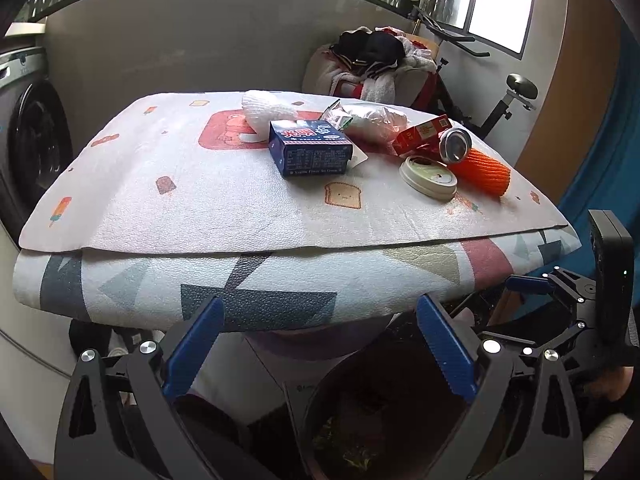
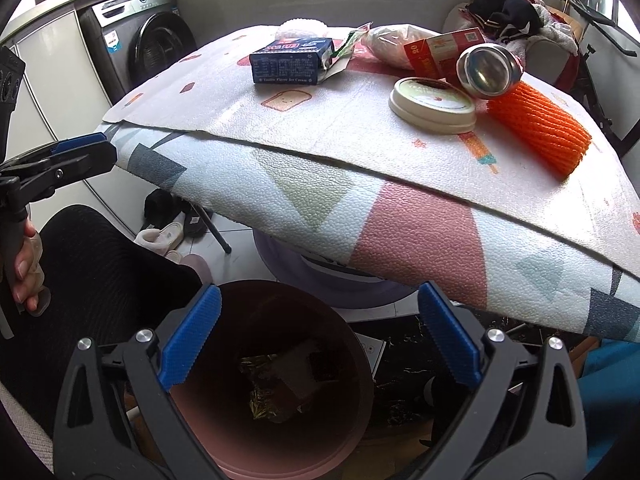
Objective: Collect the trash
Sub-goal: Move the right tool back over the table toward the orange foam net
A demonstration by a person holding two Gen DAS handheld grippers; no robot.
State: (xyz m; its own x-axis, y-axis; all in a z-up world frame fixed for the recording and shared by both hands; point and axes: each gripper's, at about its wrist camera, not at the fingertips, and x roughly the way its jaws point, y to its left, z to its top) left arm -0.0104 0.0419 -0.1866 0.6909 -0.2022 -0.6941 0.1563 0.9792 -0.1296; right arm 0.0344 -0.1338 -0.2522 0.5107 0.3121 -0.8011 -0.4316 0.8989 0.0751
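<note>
Trash lies on the table's patterned foam mat (image 1: 168,200): a blue ice cream box (image 1: 310,148) (image 2: 290,60), a white foam net (image 1: 266,110), a clear plastic bag (image 1: 376,120), a red carton (image 1: 420,132) (image 2: 440,50), a metal can (image 1: 456,146) (image 2: 488,70), a cream lid (image 1: 428,178) (image 2: 432,104) and an orange foam net (image 1: 484,170) (image 2: 540,126). A pink bin (image 2: 280,420) (image 1: 384,420) with wrappers inside stands on the floor below the table edge. My left gripper (image 1: 320,344) is open and empty. My right gripper (image 2: 320,340) is open and empty above the bin.
A washing machine (image 2: 136,44) stands at the left. A pile of clothes (image 1: 372,60) and an exercise bike (image 1: 500,92) are behind the table. Slippers (image 2: 168,232) lie on the floor under it. My left gripper also shows in the right wrist view (image 2: 72,156).
</note>
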